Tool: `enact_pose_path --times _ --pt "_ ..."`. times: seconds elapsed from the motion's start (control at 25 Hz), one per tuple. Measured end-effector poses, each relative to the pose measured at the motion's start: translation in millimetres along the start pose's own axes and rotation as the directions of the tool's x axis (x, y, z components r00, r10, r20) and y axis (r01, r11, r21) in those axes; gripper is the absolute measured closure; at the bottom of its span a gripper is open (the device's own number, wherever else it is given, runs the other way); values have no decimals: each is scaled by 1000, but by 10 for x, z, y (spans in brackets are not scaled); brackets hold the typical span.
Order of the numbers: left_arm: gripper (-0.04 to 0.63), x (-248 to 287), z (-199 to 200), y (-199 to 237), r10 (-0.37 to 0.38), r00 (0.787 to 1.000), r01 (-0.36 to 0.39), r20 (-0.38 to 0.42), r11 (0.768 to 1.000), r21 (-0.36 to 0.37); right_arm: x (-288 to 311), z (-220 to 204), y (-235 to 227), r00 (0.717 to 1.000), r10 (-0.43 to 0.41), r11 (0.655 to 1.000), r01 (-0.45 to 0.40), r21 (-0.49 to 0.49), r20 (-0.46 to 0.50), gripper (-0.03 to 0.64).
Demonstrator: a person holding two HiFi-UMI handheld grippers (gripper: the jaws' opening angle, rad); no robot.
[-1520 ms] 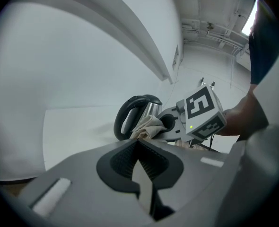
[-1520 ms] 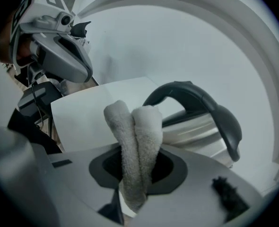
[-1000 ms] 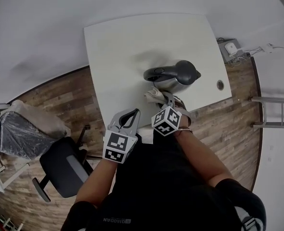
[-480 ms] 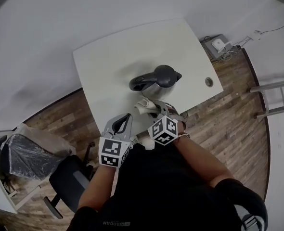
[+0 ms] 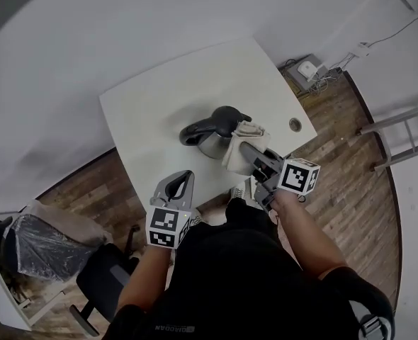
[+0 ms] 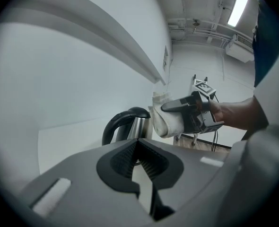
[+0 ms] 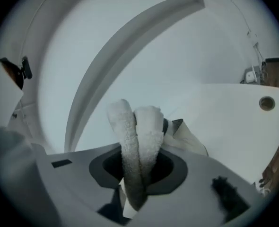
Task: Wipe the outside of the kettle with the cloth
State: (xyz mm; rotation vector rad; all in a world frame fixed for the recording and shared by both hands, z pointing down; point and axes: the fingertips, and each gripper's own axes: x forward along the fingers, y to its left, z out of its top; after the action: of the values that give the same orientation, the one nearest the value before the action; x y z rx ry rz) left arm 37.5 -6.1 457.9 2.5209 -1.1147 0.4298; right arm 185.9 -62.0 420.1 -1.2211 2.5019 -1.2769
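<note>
My right tongs [image 5: 246, 149] are clenched on the cloth [image 5: 241, 134], and my left tongs [image 5: 183, 181] are pressed together with nothing in them. In the head view the kettle [image 5: 212, 129] stands near the middle of the white table [image 5: 145, 112], at 12 o'clock from my body. Its black handle points to 9 o'clock, and the cloth lies against its wall at about 4 o'clock. The left tongs hang at 7 o'clock from the kettle, apart from it.

In the left gripper view the jaws meet at their tips and are empty. Beyond them, at 12 o'clock, I see the kettle [image 6: 132, 126]: a shiny steel body, a black lid and a black loop handle. The pale cloth [image 6: 165, 119] touches its side at 3 o'clock.

In the right gripper view a thick fold of the cloth [image 7: 139, 136] fills the jaws. It is cream, with a terry pile. The kettle is almost hidden behind it.

I judge the cloth soft and light, so a grip on the fold is enough. The kettle looks stiff and smooth, maybe slippery, and if it is empty it could slide under my push. I think the handle is the good place for the left tongs to steady it.
</note>
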Motion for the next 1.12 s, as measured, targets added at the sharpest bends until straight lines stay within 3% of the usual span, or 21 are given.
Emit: enact_pose_path --times 0.2,0.36,0.44,0.68,1.12 --pt "588 51 25 -31 3 1000 -3 -16 1000 3 -43 148 -202 999 24 990 -30 136 44 522" --pt "588 170 64 -98 -4 1000 4 -30 1000 17 -85 257 -336 998 45 993 -51 110 54 522" --pt "589 229 66 -140 -11 999 12 -39 1000 23 -106 183 -487 998 24 986 -32 163 52 522" --pt "589 431 92 -249 -19 998 21 -60 999 32 -113 38 -885 1000 -4 974 2 227 6 522" --pt "588 578 57 -256 36 992 -33 -117 999 25 80 -270 -1572 995 -32 948 58 313 -90 522"
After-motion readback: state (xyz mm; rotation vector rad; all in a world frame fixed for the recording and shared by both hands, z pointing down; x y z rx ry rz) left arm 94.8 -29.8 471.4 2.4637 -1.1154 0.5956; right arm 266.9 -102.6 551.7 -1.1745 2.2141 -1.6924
